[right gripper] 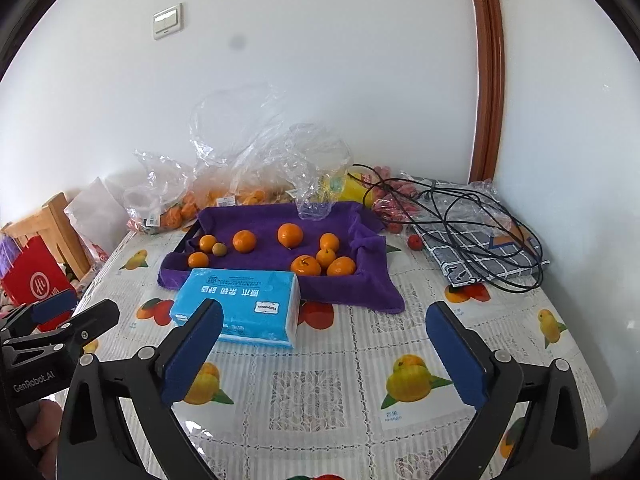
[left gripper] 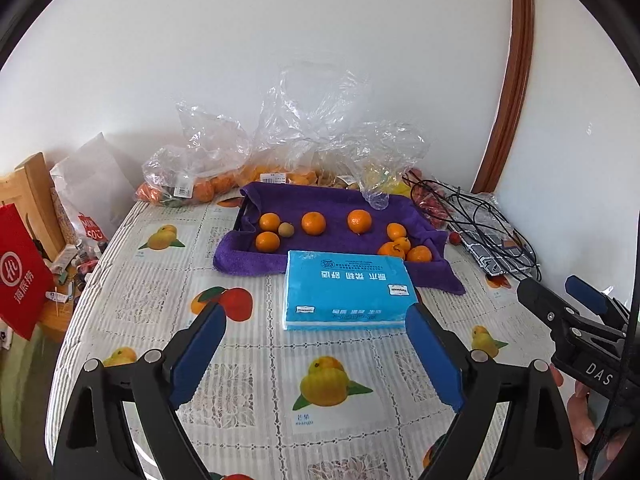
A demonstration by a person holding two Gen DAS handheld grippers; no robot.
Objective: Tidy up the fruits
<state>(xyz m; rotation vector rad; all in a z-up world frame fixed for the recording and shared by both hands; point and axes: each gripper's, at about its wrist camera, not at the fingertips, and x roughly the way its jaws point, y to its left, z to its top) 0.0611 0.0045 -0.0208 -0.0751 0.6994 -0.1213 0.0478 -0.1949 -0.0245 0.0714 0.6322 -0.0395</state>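
Several oranges [left gripper: 313,223] [right gripper: 290,235] and one small brown fruit [left gripper: 286,229] [right gripper: 219,249] lie on a purple towel [left gripper: 344,200] [right gripper: 256,216] lining a black tray at the table's far side. Clear plastic bags of more oranges [left gripper: 208,188] [right gripper: 176,212] stand behind it against the wall. My left gripper [left gripper: 316,314] is open and empty above the table, short of a blue tissue pack [left gripper: 344,292] [right gripper: 240,304]. My right gripper [right gripper: 324,316] is open and empty, level with it to the right.
The table carries a fruit-print cloth [left gripper: 256,360] [right gripper: 360,360]. A black cable [right gripper: 480,220] lies on a checked packet [right gripper: 488,248] at the far right, with small red fruits [right gripper: 415,242] beside it. A wooden chair and red bag [left gripper: 20,272] stand left.
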